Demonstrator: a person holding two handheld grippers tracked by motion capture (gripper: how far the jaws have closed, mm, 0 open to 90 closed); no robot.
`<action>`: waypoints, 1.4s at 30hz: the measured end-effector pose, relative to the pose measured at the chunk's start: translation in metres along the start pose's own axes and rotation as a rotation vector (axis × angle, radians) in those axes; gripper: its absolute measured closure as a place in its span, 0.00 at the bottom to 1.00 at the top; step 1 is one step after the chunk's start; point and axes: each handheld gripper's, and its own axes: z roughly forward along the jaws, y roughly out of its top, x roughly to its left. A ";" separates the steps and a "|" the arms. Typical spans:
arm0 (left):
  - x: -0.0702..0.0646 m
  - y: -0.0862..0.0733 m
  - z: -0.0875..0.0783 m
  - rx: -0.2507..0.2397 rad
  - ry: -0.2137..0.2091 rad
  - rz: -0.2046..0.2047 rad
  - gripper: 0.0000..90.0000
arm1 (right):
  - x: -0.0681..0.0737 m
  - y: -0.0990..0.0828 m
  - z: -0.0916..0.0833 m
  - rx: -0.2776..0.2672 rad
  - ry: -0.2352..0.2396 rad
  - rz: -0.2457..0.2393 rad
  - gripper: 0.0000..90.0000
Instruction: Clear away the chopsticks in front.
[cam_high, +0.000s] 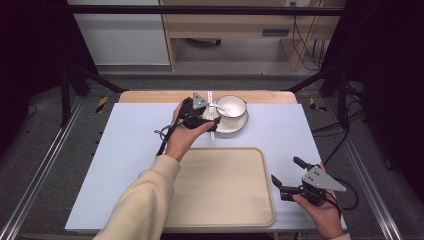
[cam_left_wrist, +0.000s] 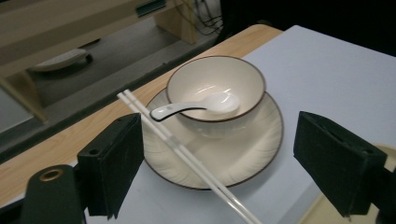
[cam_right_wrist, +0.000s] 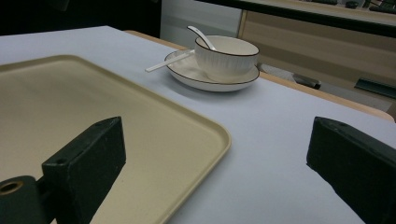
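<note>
Overhead, left gripper (cam_high: 209, 116) fingers spread near slim white chopsticks (cam_left_wrist: 187, 156); right gripper (cam_high: 289, 176) fingers spread.

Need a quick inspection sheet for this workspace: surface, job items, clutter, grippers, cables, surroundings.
Surface: pale blue mat over a wooden table.
Job's things: bowl on plate, white spoon inside the bowl, white chopsticks lying across the plate rim; beige tray bare.
Clutter: nothing seen.
Grippers: left gripper open, facing the chopsticks and plate; right gripper open, beside the tray.
Cables: one black cable trails from the left gripper; more hang behind the table.
Surroundings: black frame, grey floor, wooden furniture.
</note>
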 end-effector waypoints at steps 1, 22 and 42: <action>0.002 0.000 0.001 0.012 0.015 -0.006 0.18 | 0.000 0.000 0.000 0.000 0.001 0.000 0.05; 0.003 -0.029 0.061 0.131 0.136 -0.126 0.62 | 0.000 0.000 0.001 0.008 0.012 0.007 0.06; 0.002 -0.041 0.080 0.174 0.158 -0.178 0.72 | -0.002 -0.001 0.001 0.016 0.017 0.017 0.06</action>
